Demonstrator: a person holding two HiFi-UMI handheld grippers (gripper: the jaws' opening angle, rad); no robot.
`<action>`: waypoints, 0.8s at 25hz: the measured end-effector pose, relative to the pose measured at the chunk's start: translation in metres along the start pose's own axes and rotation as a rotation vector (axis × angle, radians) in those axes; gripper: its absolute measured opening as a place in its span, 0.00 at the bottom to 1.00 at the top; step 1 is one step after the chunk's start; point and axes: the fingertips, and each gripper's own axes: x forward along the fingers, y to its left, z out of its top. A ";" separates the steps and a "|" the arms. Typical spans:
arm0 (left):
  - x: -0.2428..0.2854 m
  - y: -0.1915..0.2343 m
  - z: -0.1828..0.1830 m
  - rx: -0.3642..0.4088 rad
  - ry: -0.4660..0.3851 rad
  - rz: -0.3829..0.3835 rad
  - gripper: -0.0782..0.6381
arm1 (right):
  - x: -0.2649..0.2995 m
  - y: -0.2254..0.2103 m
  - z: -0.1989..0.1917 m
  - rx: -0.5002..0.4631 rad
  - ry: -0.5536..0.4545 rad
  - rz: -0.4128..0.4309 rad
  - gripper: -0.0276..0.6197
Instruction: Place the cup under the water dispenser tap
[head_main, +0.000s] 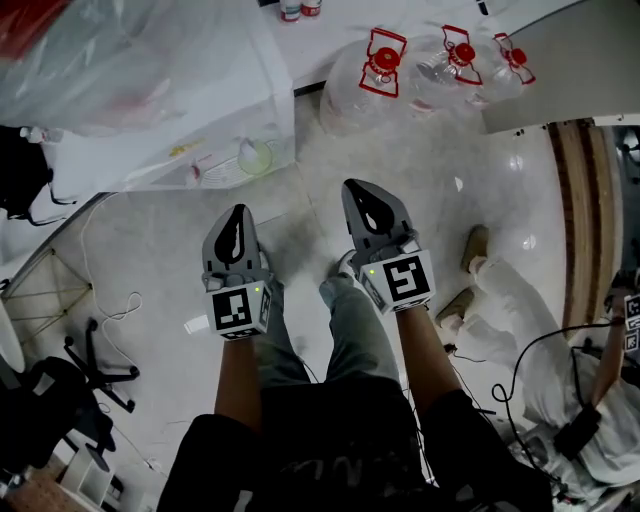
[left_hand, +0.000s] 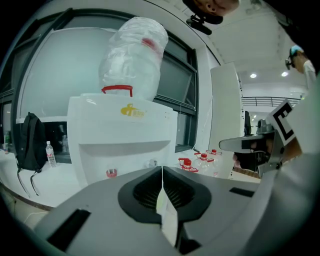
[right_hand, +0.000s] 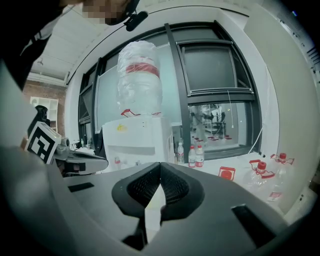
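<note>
A white water dispenser (head_main: 150, 140) stands at the upper left of the head view, with a plastic-wrapped bottle on top. A pale greenish translucent cup (head_main: 254, 157) sits at its front, by the drip tray. My left gripper (head_main: 236, 222) hangs over the floor a short way in front of the cup, shut and empty. My right gripper (head_main: 368, 195) is beside it, also shut with nothing held. In the left gripper view the shut jaws of the left gripper (left_hand: 162, 170) cover the area below the dispenser (left_hand: 120, 145) and its red tap (left_hand: 111, 173); the cup is hidden. The right gripper (right_hand: 160, 167) faces the dispenser (right_hand: 132, 140) from farther right.
Large water jugs with red caps (head_main: 385, 65) lie on the floor to the dispenser's right. A person in white (head_main: 520, 320) is low at the right, among cables. A black chair base (head_main: 95, 365) is at the lower left. A backpack (left_hand: 30, 142) and small bottles (right_hand: 195, 156) rest on the sill.
</note>
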 end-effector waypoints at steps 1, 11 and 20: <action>-0.003 -0.002 0.007 0.000 -0.002 -0.001 0.14 | -0.002 0.000 0.009 -0.004 -0.019 -0.002 0.06; -0.027 -0.013 0.082 0.017 -0.015 -0.013 0.13 | -0.029 0.009 0.058 0.017 0.022 -0.015 0.06; -0.054 -0.011 0.130 0.044 -0.020 0.003 0.13 | -0.047 0.014 0.114 0.025 0.019 -0.041 0.06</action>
